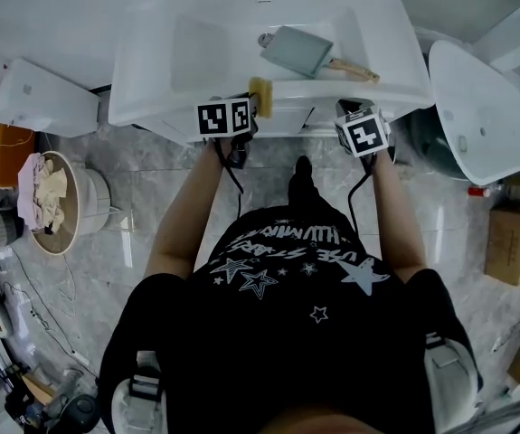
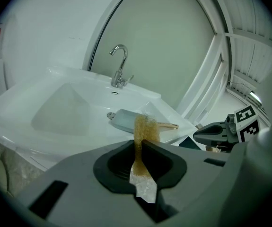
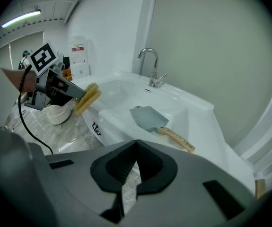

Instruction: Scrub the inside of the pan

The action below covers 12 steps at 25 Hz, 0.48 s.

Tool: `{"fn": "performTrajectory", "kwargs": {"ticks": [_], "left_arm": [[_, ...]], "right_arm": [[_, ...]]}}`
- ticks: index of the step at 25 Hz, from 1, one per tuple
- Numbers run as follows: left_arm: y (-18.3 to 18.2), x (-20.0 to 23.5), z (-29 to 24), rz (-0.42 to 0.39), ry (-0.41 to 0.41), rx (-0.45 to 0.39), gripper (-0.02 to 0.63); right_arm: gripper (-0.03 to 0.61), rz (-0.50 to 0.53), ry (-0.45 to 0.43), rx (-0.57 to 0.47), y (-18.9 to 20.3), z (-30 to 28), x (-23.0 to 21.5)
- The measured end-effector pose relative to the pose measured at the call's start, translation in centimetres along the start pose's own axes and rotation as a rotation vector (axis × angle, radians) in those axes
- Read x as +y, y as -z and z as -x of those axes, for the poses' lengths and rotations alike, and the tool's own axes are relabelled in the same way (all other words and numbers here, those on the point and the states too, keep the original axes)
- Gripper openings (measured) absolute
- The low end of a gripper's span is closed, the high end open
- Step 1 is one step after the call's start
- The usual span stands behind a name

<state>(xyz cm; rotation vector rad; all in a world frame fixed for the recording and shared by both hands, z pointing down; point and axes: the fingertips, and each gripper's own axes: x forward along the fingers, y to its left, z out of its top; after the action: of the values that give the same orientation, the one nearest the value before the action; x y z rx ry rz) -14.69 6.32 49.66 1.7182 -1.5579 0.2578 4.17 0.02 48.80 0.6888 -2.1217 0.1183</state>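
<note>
A square grey-blue pan (image 1: 296, 51) with a wooden handle (image 1: 354, 69) lies in the white sink basin (image 1: 196, 52), handle resting toward the right rim. It shows too in the left gripper view as the pan (image 2: 125, 121) and in the right gripper view as the pan (image 3: 148, 117). My left gripper (image 1: 256, 98) hangs over the sink's front edge, shut on a yellow sponge (image 2: 145, 130), which also shows as the sponge (image 3: 87, 98). My right gripper (image 1: 348, 108) is shut with nothing between its jaws, at the front edge right of the left gripper and short of the pan.
A curved chrome tap (image 2: 118, 66) stands at the back of the sink. A white toilet lid (image 1: 481, 107) is at the right and a white box (image 1: 42, 98) at the left. A round basket of cloths (image 1: 56, 202) sits on the marble floor, with cardboard boxes (image 1: 513, 242) at right.
</note>
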Motion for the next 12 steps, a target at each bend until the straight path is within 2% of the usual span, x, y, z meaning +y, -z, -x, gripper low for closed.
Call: {"fn": "performTrajectory", "kwargs": {"ticks": [6, 12], "left_arm": [[1.2, 0.1, 0.9, 0.001, 0.009, 0.006, 0.051], [2.1, -0.1, 2.0, 0.004, 0.034, -0.001, 0.051]], "right_arm": [[0.006, 0.031, 0.035, -0.015, -0.1, 1.4, 1.2], [0.006, 0.029, 0.009, -0.028, -0.6, 1.9, 3.5]]}}
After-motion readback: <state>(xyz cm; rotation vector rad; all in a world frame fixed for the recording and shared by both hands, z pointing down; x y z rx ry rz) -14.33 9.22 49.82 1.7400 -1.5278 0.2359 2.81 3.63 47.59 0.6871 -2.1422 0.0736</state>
